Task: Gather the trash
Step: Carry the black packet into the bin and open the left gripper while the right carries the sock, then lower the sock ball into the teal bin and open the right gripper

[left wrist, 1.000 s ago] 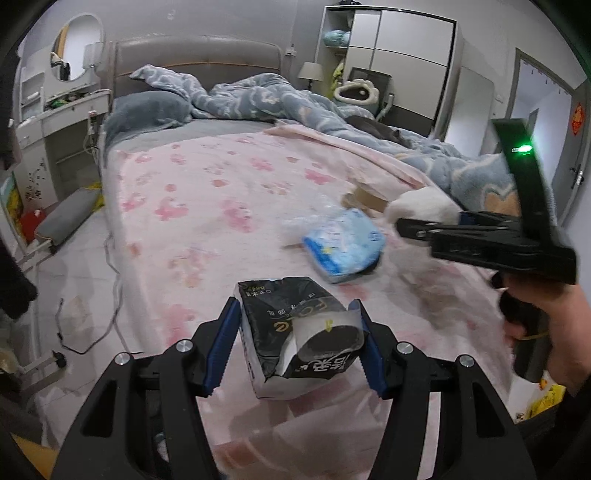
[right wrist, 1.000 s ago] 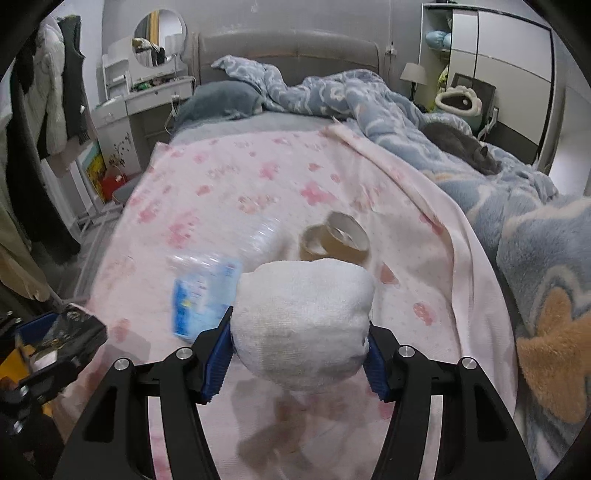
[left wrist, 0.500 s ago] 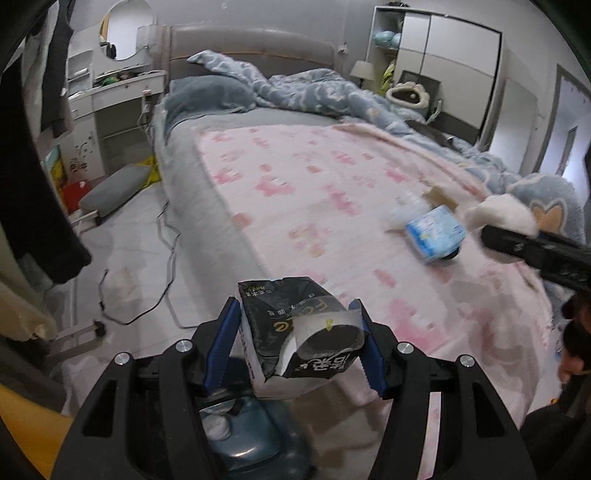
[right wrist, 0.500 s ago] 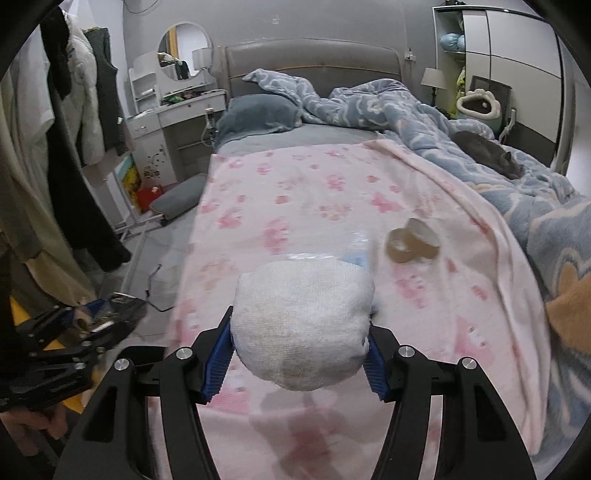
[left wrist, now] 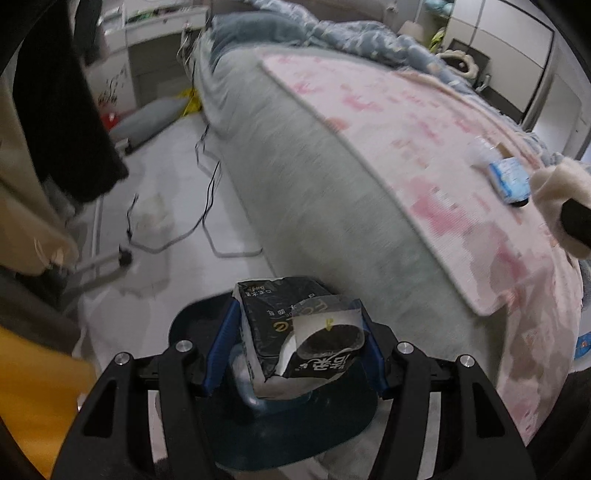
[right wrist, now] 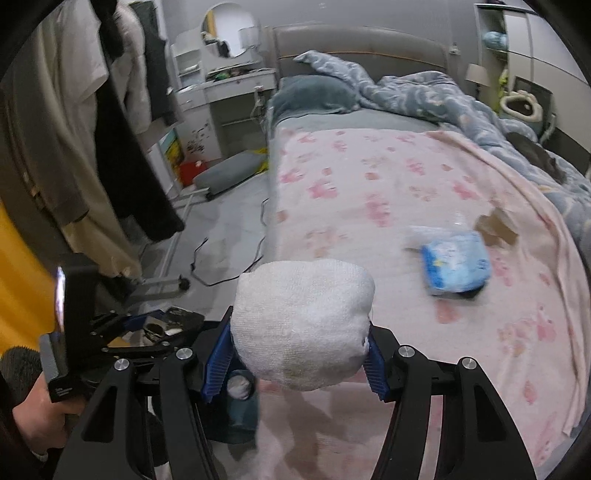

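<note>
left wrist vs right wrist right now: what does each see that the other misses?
Only the left wrist view: the left gripper shut on a black carton, right above a dark bin on the floor, and the grey side of the mattress.

Only the right wrist view: the right gripper shut on a white cloth wad, the round mirror and headboard.

Both: the pink blanket, the blue packet on it, and the floor cable.

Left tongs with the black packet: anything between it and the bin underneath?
Nothing visible. The black packet is clamped in the left tongs, directly over the dark bin; only open air shows between them.
</note>
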A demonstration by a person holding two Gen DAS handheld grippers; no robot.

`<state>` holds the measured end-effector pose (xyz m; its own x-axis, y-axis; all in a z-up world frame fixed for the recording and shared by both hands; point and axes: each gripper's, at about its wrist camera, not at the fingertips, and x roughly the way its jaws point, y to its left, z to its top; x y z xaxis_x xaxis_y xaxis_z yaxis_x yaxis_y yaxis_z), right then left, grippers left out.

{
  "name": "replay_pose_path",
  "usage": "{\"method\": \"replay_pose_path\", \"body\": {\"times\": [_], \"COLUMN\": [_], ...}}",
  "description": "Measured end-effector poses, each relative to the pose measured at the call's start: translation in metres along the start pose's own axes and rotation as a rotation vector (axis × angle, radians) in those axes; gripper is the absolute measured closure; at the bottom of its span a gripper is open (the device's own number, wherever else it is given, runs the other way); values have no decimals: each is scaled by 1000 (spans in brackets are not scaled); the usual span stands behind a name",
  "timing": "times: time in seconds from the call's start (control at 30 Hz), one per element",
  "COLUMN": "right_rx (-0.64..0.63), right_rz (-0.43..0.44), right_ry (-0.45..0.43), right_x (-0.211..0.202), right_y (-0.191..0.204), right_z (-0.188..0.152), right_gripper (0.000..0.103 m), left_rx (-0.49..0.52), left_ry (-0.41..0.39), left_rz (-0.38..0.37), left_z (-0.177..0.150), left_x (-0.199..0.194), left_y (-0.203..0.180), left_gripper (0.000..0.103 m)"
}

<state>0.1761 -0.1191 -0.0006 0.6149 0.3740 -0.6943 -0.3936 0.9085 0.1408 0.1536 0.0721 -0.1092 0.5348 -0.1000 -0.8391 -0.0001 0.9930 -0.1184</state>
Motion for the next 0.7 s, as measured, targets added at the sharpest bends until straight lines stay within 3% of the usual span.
{"method": "replay_pose_path", "body": {"times": [0.27,0.47,0.7], "right_rx": [-26,-45,-68], "right_rz": [66,102,123], "right_ry": [19,52,119], "right_x": [22,42,68], "right_y": [33,52,65], "right_z": [6,8,7], "right_gripper": [41,41,41], "left_rx": [-39,-56,-49], "left_ry": [116,218,237], "left_rz": [9,-17,-1], "left_z": [-12,-27,-38], "left_x": [19,35,29], "left_y": [30,43,61], "left_gripper": [39,27,18]}}
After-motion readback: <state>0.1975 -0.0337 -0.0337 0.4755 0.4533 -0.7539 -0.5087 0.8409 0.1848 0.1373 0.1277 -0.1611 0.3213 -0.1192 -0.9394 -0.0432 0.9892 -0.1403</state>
